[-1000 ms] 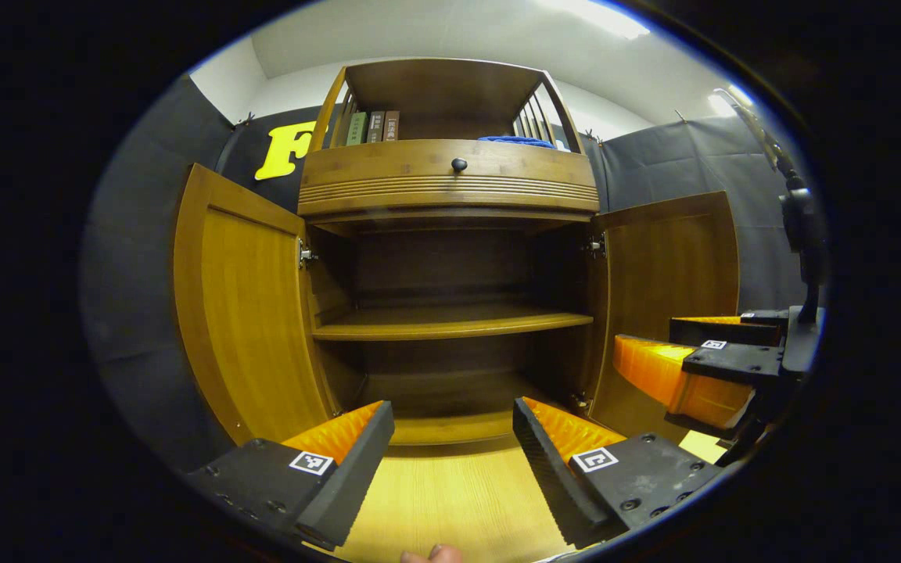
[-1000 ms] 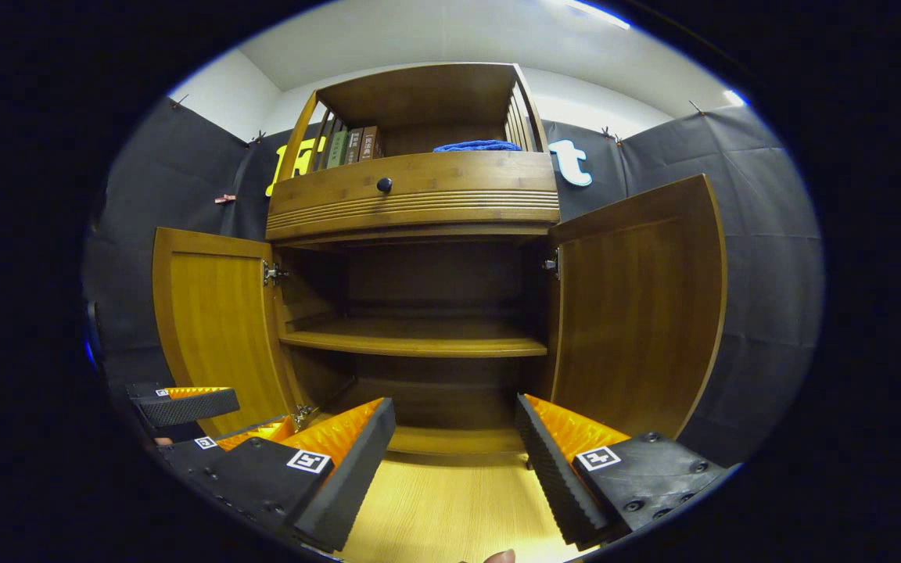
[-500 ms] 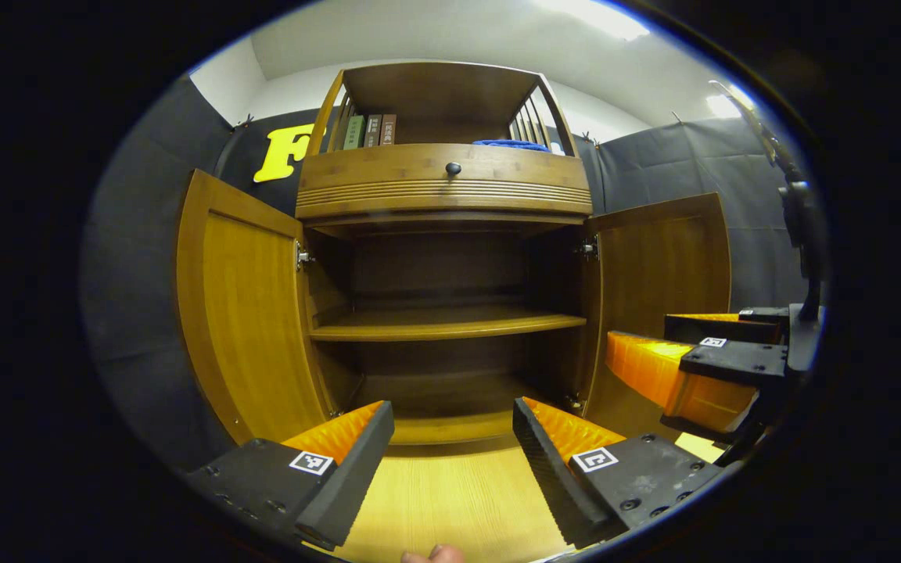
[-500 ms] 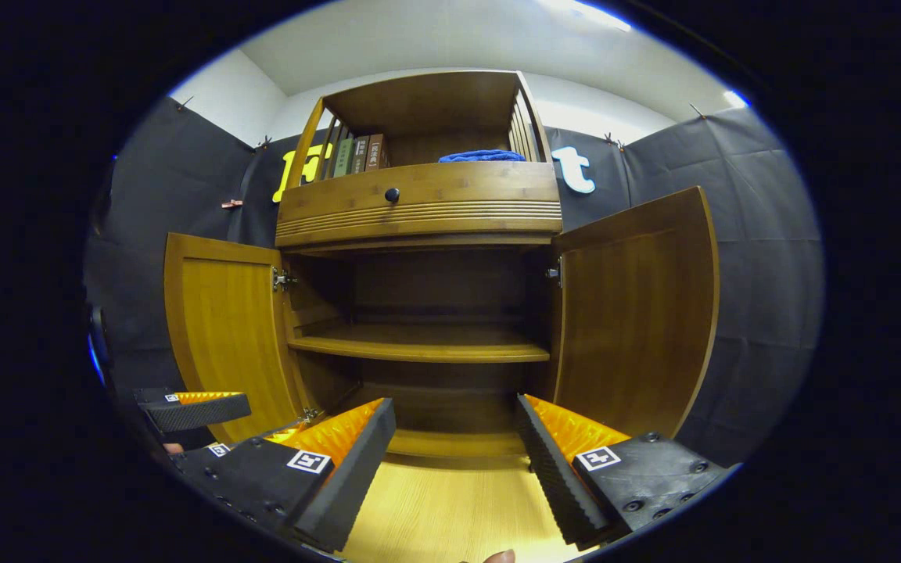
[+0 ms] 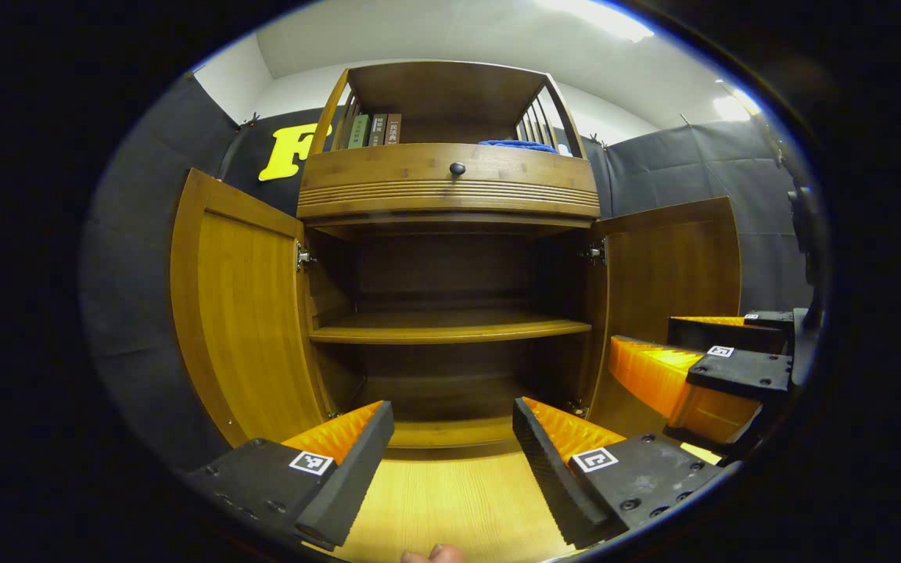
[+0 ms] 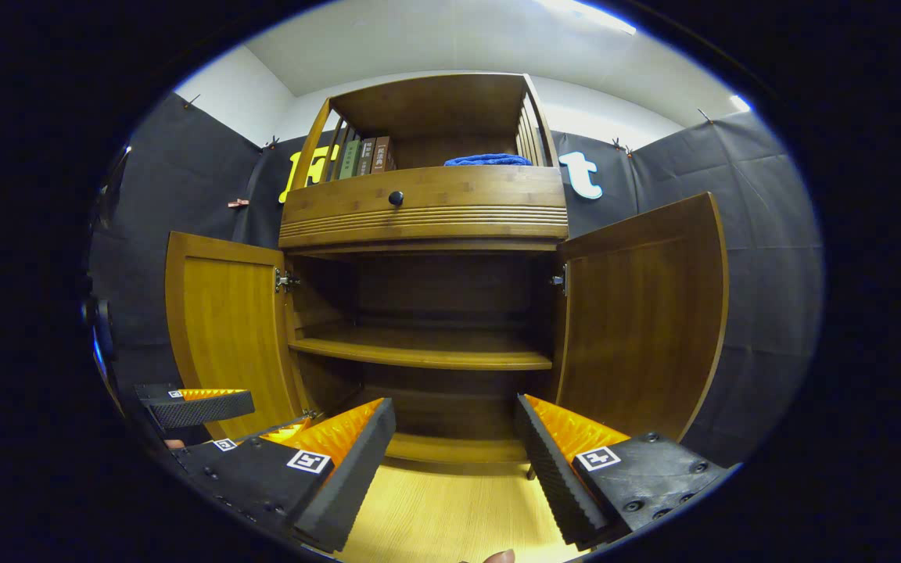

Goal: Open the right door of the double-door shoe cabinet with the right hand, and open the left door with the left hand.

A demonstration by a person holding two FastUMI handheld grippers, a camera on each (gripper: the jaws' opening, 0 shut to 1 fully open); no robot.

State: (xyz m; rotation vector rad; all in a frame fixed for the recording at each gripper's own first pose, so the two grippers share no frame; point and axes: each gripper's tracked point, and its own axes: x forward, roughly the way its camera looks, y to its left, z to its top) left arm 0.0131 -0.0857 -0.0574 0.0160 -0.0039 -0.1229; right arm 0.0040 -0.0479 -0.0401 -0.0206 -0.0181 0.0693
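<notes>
Shoe cabinet (image 5: 447, 188), both doors wide open (bare shelves inside)

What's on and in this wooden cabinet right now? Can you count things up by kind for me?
Open doors: 2, left door and right door
Inside shelves: 1, bare shelf
Drawers: 1, drawer with a dark knob
Books: 3, books upright on top
Blue cloths: 1, blue cloth
Total: 8
</notes>
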